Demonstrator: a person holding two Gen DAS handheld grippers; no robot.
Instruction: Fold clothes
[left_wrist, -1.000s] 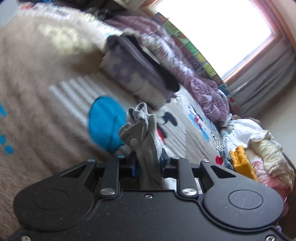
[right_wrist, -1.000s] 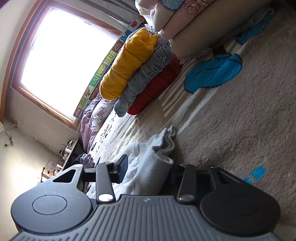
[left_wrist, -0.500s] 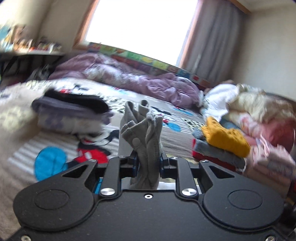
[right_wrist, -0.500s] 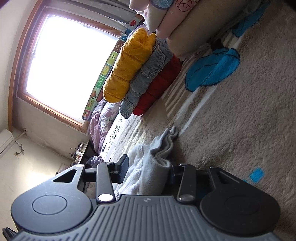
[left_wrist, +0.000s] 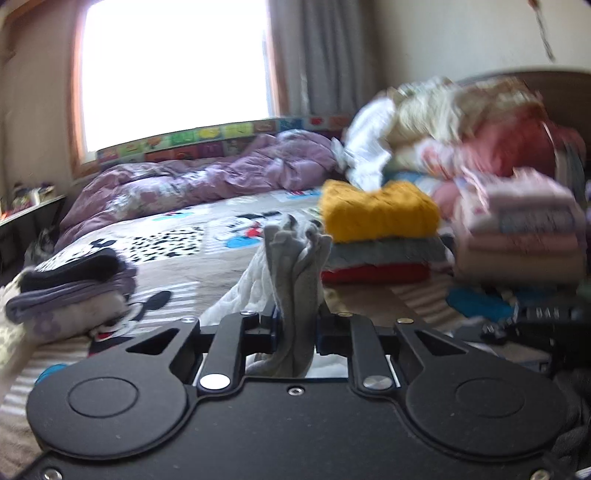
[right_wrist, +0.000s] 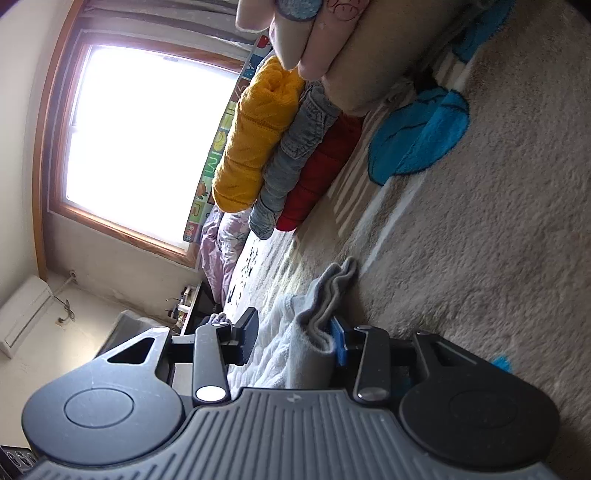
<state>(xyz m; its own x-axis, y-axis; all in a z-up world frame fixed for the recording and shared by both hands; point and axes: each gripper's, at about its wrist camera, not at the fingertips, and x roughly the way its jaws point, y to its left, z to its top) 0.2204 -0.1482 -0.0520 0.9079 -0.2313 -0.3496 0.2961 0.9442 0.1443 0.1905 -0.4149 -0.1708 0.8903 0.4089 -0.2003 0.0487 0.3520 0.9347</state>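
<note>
My left gripper is shut on a bunched grey garment, which stands up between its fingers above the bed. A white fleecy lining hangs beside it. My right gripper has its fingers apart, with the same grey garment and its white lining lying between them, pressed against the right finger near the blanket.
A folded stack of yellow, grey and red clothes sits on the cartoon blanket. It also shows in the right wrist view. A pink and cream pile is at right, a dark folded pile at left, a purple duvet behind.
The left gripper has swung upright and turned right with the garment, now facing the yellow stack. The right gripper has barely moved and its jaws have opened somewhat wider.
</note>
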